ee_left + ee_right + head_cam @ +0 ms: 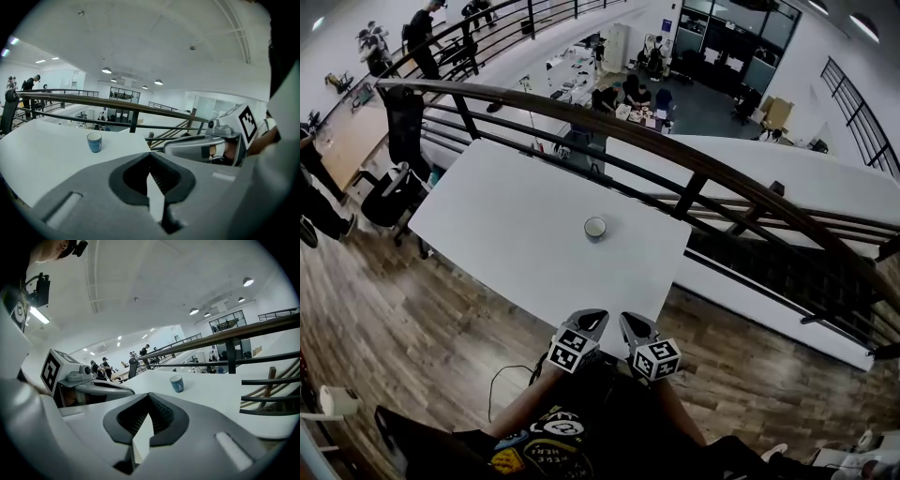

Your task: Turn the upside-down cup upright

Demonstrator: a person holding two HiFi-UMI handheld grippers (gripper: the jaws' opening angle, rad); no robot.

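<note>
A small blue cup (595, 228) stands on the white table (497, 225), right of its middle, with its pale open mouth facing up. The left gripper view shows the cup (94, 142) upright, and so does the right gripper view, where the cup (176, 383) bears a light mark. My left gripper (593, 319) and right gripper (630, 321) hang side by side over the table's near edge, well short of the cup. Both are shut with nothing between their jaws. Each sees the other beside it: the right gripper (206, 145), the left gripper (93, 387).
A dark railing (675, 159) runs along the table's far side, with a drop to a lower floor behind it. A black office chair (398, 178) stands at the table's left end. Wooden floor (412, 319) lies in front. People stand far off at the left.
</note>
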